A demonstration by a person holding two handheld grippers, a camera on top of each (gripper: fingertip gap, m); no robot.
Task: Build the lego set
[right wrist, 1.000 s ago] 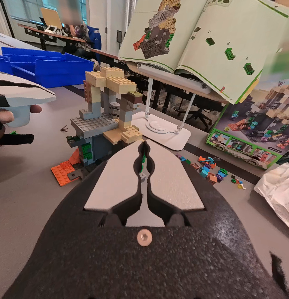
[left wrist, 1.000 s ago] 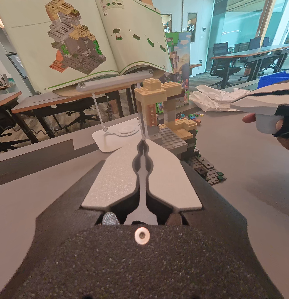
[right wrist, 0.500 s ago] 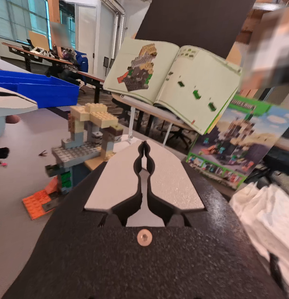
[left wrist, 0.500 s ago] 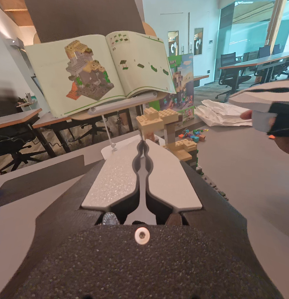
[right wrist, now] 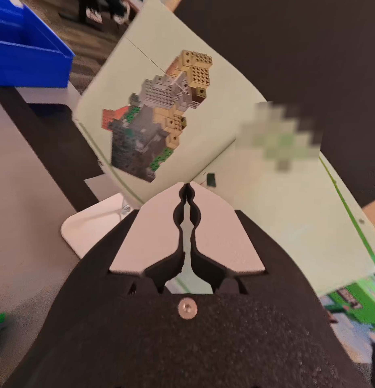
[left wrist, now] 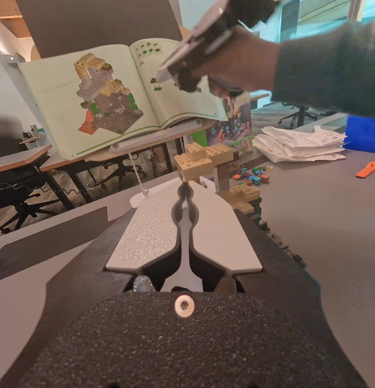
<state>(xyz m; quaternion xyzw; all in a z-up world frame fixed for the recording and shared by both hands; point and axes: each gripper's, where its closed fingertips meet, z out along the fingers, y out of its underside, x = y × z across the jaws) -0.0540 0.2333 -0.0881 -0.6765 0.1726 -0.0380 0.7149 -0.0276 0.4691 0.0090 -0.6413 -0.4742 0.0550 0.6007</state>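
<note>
Grey desk (left wrist: 318, 220); both grippers closed, empty. R gripper (right wrist: 186, 184) at instruction book (right wrist: 128, 100): risk tearing page, toppling stand (right wrist: 88, 226) onto lego build (left wrist: 205, 161). L gripper (left wrist: 185, 184) idle.

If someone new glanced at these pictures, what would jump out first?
Probably the open instruction book propped on its stand, filling the right wrist view. Next, the half-built lego model on the grey table just past the shut left gripper, with the right gripper raised toward the book's right page.
</note>
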